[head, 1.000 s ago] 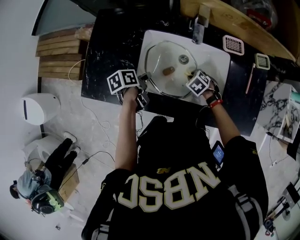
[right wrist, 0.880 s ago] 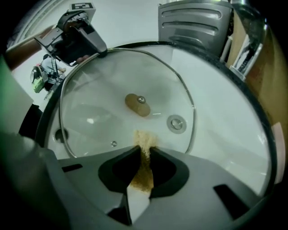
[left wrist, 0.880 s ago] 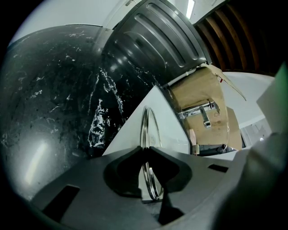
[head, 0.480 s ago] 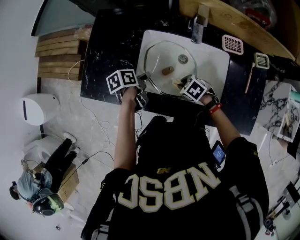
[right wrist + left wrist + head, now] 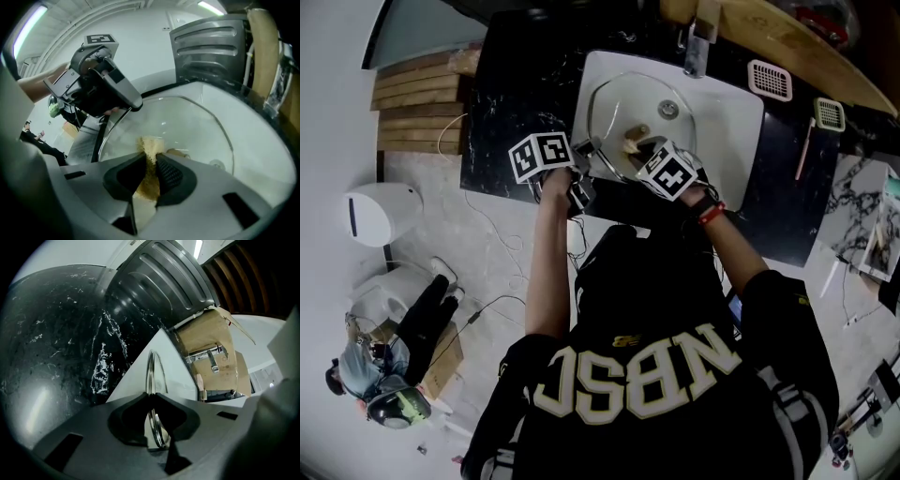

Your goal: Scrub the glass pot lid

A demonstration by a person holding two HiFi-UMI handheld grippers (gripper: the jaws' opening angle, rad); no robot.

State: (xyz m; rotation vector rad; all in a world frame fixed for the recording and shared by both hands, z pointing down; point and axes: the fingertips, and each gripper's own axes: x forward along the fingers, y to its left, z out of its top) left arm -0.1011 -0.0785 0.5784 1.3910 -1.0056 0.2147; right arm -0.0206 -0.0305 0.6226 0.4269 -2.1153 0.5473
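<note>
The glass pot lid [image 5: 614, 112] stands tilted in the white sink [image 5: 736, 103], its tan knob near the middle. My left gripper [image 5: 587, 157] is shut on the lid's left rim; in the left gripper view the metal rim [image 5: 151, 376] runs edge-on between the closed jaws of the left gripper [image 5: 152, 416]. My right gripper [image 5: 643, 148] is shut on a tan scrub pad [image 5: 150, 157], which presses on the glass lid [image 5: 192, 119] near its centre. The right gripper view also shows my right gripper [image 5: 151, 171] and the left gripper [image 5: 101, 91] at the lid's edge.
A faucet [image 5: 698, 42] stands at the sink's far edge and the drain [image 5: 668, 110] lies below it. Black marbled counter [image 5: 516, 84] surrounds the sink. Two small slotted racks [image 5: 769, 80] [image 5: 830, 114] sit to the right. Another person [image 5: 384, 375] is at the lower left on the floor.
My right gripper has moved left with the scrub pad, from the lid's right rim to near its centre. The left gripper and the lid have stayed put.
</note>
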